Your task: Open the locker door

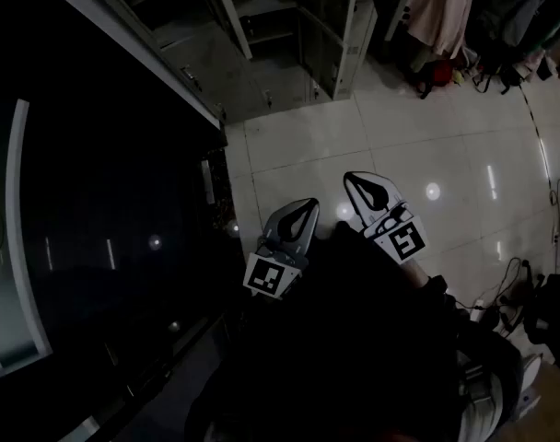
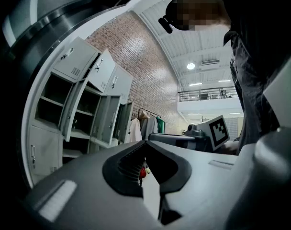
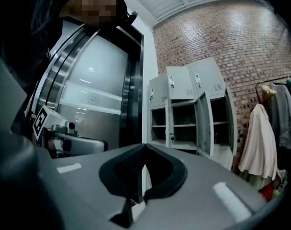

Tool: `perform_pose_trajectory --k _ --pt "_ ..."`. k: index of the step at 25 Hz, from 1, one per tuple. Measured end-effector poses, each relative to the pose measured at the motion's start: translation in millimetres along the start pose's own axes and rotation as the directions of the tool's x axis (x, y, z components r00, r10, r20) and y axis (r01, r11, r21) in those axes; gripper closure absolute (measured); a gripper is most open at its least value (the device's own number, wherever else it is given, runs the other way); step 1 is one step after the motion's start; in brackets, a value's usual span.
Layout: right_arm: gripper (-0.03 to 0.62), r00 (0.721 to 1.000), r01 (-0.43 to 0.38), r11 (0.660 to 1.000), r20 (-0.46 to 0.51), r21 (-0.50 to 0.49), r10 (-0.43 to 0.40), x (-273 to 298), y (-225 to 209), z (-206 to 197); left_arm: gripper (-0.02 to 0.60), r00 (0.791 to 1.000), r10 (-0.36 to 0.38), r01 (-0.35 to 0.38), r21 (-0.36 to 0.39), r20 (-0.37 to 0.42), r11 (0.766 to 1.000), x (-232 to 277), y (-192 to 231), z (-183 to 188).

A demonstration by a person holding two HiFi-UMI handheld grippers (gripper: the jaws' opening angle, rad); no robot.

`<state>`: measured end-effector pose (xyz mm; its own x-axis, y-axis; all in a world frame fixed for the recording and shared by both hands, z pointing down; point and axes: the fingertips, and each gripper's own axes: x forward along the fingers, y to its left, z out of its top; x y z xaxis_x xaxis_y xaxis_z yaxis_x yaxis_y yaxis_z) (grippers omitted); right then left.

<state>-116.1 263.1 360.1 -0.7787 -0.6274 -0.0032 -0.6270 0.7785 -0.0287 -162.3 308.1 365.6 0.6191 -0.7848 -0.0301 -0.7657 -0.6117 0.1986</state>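
The person holds both tongs close to the body, low in the head view. The left gripper [image 1: 298,217] has its two jaws pressed together at the tips, and it holds nothing. The right gripper [image 1: 367,191] sits just beside it at 3 o'clock, also squeezed closed with nothing in it. The gray lockers [image 1: 262,53] stand well apart from the tongs, up at 12 o'clock, past the shiny white floor [image 1: 427,145]. Some locker doors [image 3: 203,123] hang open and the top ones are closed. Coats [image 1: 446,7] hang at 1 o'clock.
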Motion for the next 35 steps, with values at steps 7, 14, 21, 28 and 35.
perform_pose_trajectory --k 7,14,21,28,35 --pt "0.577 0.982 0.111 0.994 -0.152 -0.011 -0.111 -1.2 -90.6 -77.9 0.546 0.999 -0.020 0.020 -0.018 -0.034 1.000 28.4 6.1 -11.2" --pt "0.540 0.945 0.227 0.974 -0.239 -0.018 -0.224 47.1 -238.8 -149.7 0.538 0.990 -0.012 0.007 -0.035 -0.140 0.999 98.0 37.7 -35.7" --pt "0.542 0.929 0.237 0.971 -0.296 0.008 -0.224 161.1 -407.9 -233.4 0.537 0.977 0.032 -0.044 -0.056 -0.212 0.997 231.1 91.0 -36.6" --pt "0.542 0.915 0.123 0.992 -0.389 0.002 -0.113 286.7 -499.9 -327.0 0.535 0.972 0.057 -0.074 -0.064 -0.226 0.995 351.9 136.4 -37.5" --pt "0.542 0.888 -0.005 0.999 -0.459 0.033 0.020 388.5 -491.1 -389.7 0.535 0.941 0.141 -0.171 -0.070 -0.308 0.983 373.9 177.4 -51.0"
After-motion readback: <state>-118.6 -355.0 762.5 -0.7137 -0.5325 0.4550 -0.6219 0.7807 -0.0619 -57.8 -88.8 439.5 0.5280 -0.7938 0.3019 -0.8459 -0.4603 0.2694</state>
